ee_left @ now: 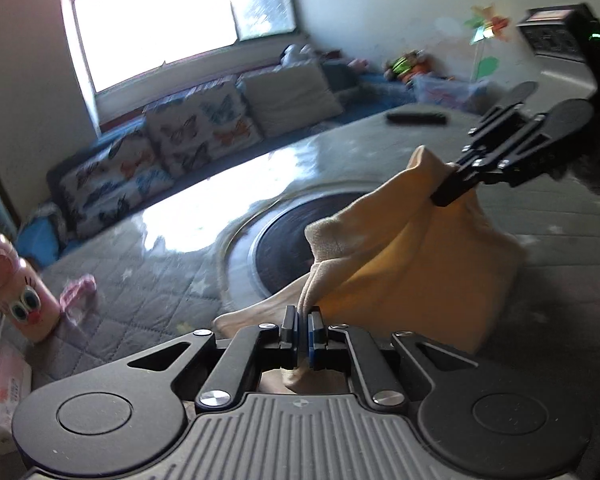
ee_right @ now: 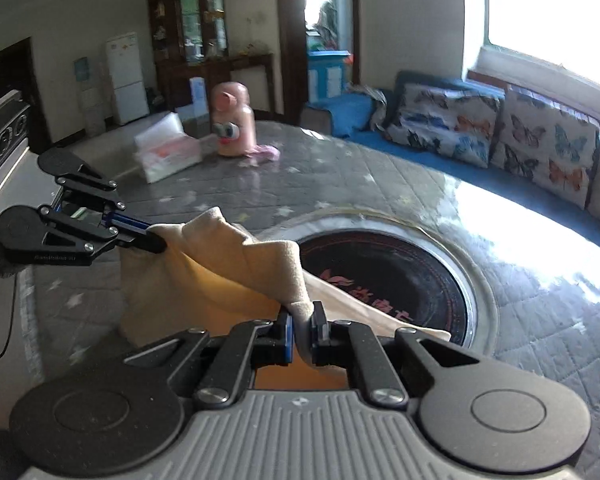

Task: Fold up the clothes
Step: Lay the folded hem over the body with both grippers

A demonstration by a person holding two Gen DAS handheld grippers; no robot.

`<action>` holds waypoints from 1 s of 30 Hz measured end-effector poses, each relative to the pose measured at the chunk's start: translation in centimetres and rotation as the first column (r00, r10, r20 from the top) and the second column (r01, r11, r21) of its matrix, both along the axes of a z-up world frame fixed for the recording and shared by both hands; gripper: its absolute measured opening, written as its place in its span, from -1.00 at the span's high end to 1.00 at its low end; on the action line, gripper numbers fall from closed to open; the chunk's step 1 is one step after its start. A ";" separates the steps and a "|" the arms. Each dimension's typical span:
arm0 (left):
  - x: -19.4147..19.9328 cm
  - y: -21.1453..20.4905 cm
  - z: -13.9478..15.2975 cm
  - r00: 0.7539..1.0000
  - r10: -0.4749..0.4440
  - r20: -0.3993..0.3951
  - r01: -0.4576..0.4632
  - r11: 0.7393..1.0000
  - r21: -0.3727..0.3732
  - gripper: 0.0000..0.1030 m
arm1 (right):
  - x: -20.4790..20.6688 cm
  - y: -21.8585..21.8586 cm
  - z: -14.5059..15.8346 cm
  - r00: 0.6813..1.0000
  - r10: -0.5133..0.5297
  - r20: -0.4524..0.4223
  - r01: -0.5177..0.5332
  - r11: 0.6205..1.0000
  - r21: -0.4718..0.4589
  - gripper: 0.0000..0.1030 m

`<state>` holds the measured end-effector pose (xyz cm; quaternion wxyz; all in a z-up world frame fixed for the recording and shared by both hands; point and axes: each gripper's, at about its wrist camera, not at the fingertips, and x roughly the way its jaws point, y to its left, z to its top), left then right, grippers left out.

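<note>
I have both grippers clamped on the cloth (ee_left: 412, 264): left gripper (ee_left: 303, 330) near, right gripper (ee_right: 302, 330) far-right, top edge stretched between them.

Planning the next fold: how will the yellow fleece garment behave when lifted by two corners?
Probably floppy: the yellow fleece garment sags between the left claw and right claw. Likely light, since thin pinches hold it up. Its fuzzy nap should resist slipping.
</note>
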<state>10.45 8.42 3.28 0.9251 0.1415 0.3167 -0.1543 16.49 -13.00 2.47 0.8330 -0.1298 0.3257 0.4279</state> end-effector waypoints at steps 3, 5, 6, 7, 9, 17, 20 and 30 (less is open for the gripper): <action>2.2 0.2 -1.6 0.999 0.046 -0.023 -0.045 0.999 0.016 0.90 | 2.5 1.3 -1.9 0.999 -0.030 -0.024 0.030 0.999 -0.011 0.86; 3.2 0.4 -2.7 0.997 0.073 -0.040 -0.072 0.997 0.022 0.90 | 3.9 2.0 -3.4 0.998 -0.055 -0.043 0.054 0.998 -0.012 0.86; 3.7 0.4 -3.2 0.995 0.088 -0.049 -0.087 0.996 0.026 0.90 | 4.5 2.2 -4.1 0.996 -0.072 -0.053 0.071 0.997 -0.015 0.86; 4.2 0.4 -3.7 0.993 0.103 -0.058 -0.102 0.994 0.029 0.89 | 5.0 2.4 -4.8 0.994 -0.089 -0.060 0.088 0.996 -0.019 0.85; 4.6 0.4 -4.4 0.990 0.130 -0.057 -0.128 0.991 0.039 0.84 | 5.7 2.6 -6.0 0.990 -0.125 -0.065 0.124 0.992 -0.025 0.79; 5.2 0.9 -4.3 0.974 0.224 -0.023 -0.222 0.973 0.062 0.67 | 7.0 1.4 -7.4 0.956 -0.287 -0.067 0.287 0.958 0.003 0.50; 5.1 1.5 -3.7 0.972 0.232 -0.021 -0.232 0.972 0.028 0.67 | 6.8 0.9 -6.8 0.959 -0.280 -0.051 0.281 0.959 0.018 0.50; 2.2 2.2 -1.9 0.984 0.171 -0.045 -0.173 0.984 -0.051 0.37 | 7.4 2.6 -7.3 0.979 -0.191 -0.068 0.189 0.982 -0.028 0.40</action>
